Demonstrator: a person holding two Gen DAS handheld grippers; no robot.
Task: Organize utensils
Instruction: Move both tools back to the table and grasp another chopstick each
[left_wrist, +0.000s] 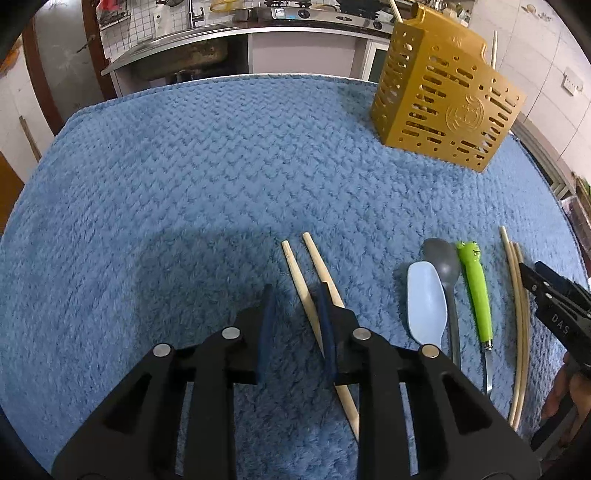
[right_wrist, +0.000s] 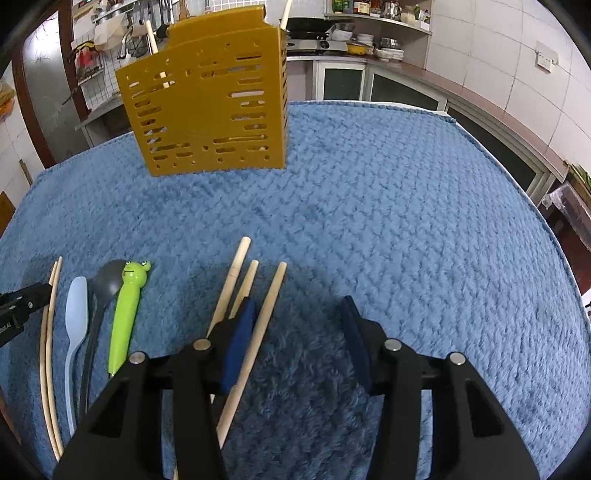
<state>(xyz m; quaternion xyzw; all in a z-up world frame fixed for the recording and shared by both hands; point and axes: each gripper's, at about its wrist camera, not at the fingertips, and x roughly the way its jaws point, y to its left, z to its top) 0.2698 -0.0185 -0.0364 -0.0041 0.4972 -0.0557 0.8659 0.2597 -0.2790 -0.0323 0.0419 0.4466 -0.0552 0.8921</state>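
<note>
Left gripper (left_wrist: 295, 295), seen from its own wrist camera, hovers low over the blue towel (left_wrist: 184, 184) with its jaws parted and nothing between the blue pads (left_wrist: 266, 325); one of a pair of wooden chopsticks (left_wrist: 295, 273) passes under the right-hand finger, the other runs into the gap between the fingers, though contact cannot be judged. Right gripper (right_wrist: 299, 306), in its own wrist view, is likewise spread wide and holds nothing, with three wooden chopsticks (right_wrist: 269, 306) lying just beside and beneath its left finger. Further out on the towel, between the two grippers, lie side by side a light-blue spoon (left_wrist: 424, 306), a grey spoon (left_wrist: 445, 262) and a utensil with a green frog handle (left_wrist: 476, 284), the frog head pointing away from the cameras. Beside the frog handle, toward the right gripper, lie the long chopsticks (left_wrist: 517, 295) seen in the left view; which of the right view's sticks these are cannot be told. Upright at the far side of the towel stands the gold perforated utensil holder (left_wrist: 443, 96), with chopstick ends (right_wrist: 284, 13) protruding from its top. Behind the table runs a kitchen counter (left_wrist: 236, 29) with a sink and stove.
</note>
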